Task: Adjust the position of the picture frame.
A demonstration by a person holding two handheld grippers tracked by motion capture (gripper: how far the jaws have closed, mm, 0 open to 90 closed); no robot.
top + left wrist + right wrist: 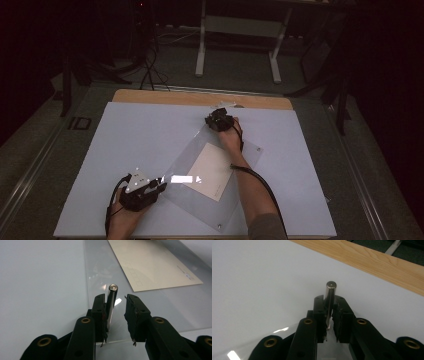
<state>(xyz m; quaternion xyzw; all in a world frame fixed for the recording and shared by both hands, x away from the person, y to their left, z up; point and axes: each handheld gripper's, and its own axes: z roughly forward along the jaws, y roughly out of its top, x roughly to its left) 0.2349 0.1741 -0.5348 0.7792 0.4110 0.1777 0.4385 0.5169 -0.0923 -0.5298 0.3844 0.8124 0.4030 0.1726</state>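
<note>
Our left gripper (116, 298) has its fingers parted, a metal pin (111, 305) resting against one finger above the clear sheet (100, 267) and card (150, 262). Our right gripper (329, 305) pinches a second pin (330, 300) over the white board (262, 277).

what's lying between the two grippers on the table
In the high view, a clear plastic sheet with a cream paper card on it spans the stretch between left gripper and right gripper.
</note>
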